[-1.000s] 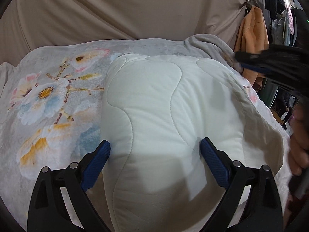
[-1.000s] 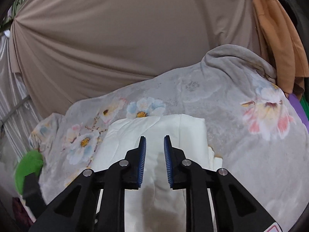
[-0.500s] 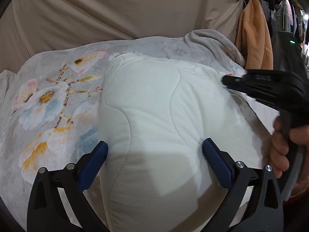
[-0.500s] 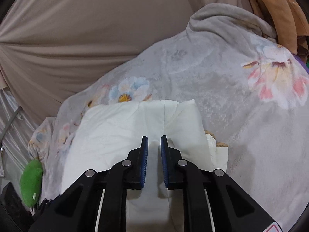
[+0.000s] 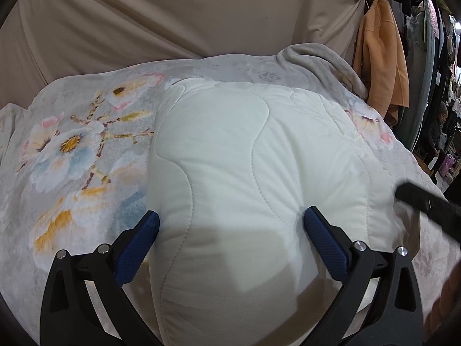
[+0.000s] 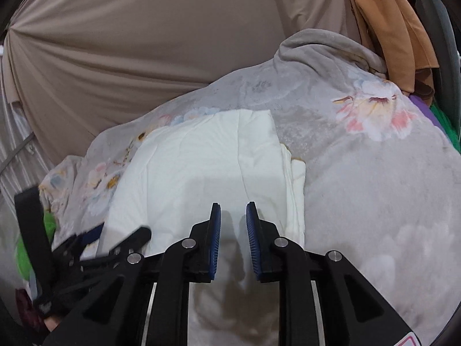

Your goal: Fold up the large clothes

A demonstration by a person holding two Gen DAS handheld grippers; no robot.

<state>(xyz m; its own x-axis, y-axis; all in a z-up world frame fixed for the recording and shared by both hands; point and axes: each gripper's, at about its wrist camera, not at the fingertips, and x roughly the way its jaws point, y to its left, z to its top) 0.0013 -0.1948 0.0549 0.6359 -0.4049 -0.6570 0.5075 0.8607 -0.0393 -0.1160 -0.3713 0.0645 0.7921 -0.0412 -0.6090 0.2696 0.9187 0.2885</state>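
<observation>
A folded white quilted garment (image 5: 245, 173) lies on a grey floral blanket (image 5: 72, 150). My left gripper (image 5: 230, 225) is open, its blue fingertips (image 5: 149, 225) resting at either side of the garment's near end. In the right wrist view the same garment (image 6: 207, 167) lies folded in layers. My right gripper (image 6: 233, 219) hovers over its near part with the jaws a narrow gap apart and nothing between them. The left gripper (image 6: 95, 233) shows at the lower left of that view. A blurred part of the right gripper (image 5: 426, 201) shows at the right edge of the left wrist view.
A beige curtain (image 5: 173, 23) hangs behind the bed. An orange garment (image 5: 383, 63) hangs at the right, with more clothes beyond. The blanket (image 6: 374, 173) is bunched at the far right corner (image 6: 322, 46). Something green (image 6: 23, 253) lies at the left.
My right gripper has drawn back toward the near right and its jaws have parted slightly. The left gripper has stayed around the garment's near end.
</observation>
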